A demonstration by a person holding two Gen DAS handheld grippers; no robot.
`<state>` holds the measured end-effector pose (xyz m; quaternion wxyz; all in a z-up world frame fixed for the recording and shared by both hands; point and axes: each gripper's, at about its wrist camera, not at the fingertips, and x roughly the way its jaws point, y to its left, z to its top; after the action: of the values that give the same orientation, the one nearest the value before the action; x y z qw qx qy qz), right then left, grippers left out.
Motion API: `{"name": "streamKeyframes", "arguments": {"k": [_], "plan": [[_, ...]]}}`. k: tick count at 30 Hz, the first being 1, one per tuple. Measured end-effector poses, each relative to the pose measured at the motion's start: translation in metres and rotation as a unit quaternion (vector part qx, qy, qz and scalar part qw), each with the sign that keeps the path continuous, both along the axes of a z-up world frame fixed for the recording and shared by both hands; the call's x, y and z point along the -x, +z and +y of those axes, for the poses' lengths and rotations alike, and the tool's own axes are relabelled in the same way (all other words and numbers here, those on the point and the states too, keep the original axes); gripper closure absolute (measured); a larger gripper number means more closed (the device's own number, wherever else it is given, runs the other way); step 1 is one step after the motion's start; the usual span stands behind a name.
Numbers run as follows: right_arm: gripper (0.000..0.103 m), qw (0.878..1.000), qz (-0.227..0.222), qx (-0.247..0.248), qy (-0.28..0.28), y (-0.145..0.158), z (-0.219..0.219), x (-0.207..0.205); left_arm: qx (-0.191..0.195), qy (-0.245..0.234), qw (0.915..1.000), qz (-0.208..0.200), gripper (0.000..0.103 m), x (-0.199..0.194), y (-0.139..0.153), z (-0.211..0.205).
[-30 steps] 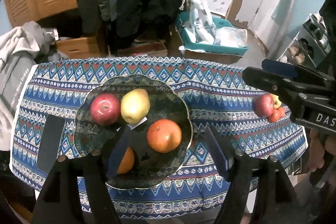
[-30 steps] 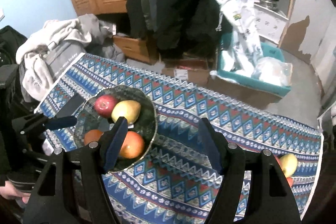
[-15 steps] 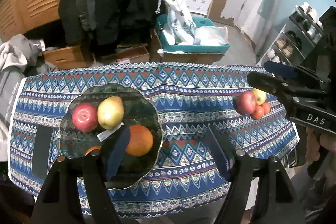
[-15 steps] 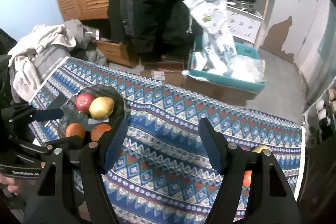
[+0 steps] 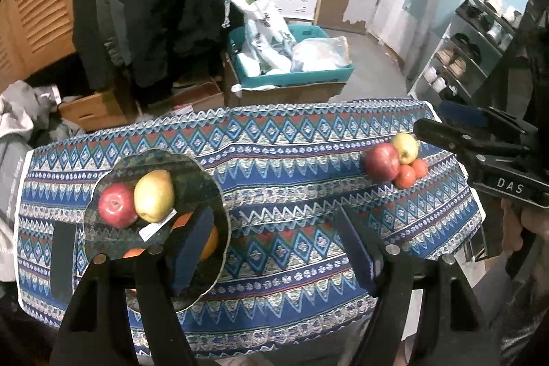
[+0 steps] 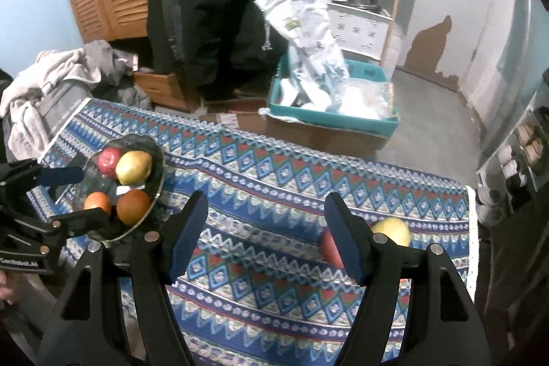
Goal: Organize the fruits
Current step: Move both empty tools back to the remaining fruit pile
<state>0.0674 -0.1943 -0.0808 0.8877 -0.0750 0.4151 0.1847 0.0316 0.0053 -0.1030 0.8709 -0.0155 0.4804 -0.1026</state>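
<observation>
A dark glass plate (image 5: 209, 191) at the table's left holds a red apple (image 5: 116, 206), a yellow pear (image 5: 154, 196) and two oranges (image 5: 209, 242); the plate also shows in the right wrist view (image 6: 159, 160). At the right end lie a red apple (image 5: 381, 162), a yellow apple (image 5: 405, 148) and two small tomatoes (image 5: 410, 172). My left gripper (image 5: 274, 240) is open and empty, above the table's front middle. My right gripper (image 6: 266, 235) is open and empty; the red apple (image 6: 327, 246) and yellow apple (image 6: 394, 228) lie behind its right finger.
The table wears a blue patterned cloth (image 5: 291, 143). A black flat object (image 5: 62, 259) lies left of the plate. Behind the table are a teal bin with bags (image 5: 291, 64), cardboard boxes, hanging coats, a clothes pile at left and shelves at right.
Both grippers have swung to the right and pulled back from the plate. The fruit pile at the right end has come nearer in both views. Both stay open.
</observation>
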Motion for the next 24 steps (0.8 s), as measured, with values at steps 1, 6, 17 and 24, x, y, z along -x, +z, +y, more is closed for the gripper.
{"name": "streamKeyframes", "arguments": {"k": [1, 6, 17, 24], "plan": [[0.032, 1.0, -0.002, 0.001, -0.004, 0.001, -0.005, 0.001, -0.001, -0.002, 1.0, -0.001, 0.027, 0.0, 0.001, -0.003], [0.032, 1.0, -0.016, 0.01, -0.011, 0.007, -0.024, 0.009, -0.008, -0.014, 0.9998, -0.009, 0.024, -0.002, 0.007, -0.021], [0.029, 0.999, -0.028, 0.016, -0.04, 0.011, -0.061, 0.015, -0.018, -0.037, 0.999, -0.015, 0.023, -0.006, 0.01, -0.057], [0.029, 0.997, -0.016, 0.019, -0.066, 0.005, -0.091, 0.009, -0.02, -0.061, 0.9978, -0.016, 0.023, -0.011, 0.007, -0.083]]}}
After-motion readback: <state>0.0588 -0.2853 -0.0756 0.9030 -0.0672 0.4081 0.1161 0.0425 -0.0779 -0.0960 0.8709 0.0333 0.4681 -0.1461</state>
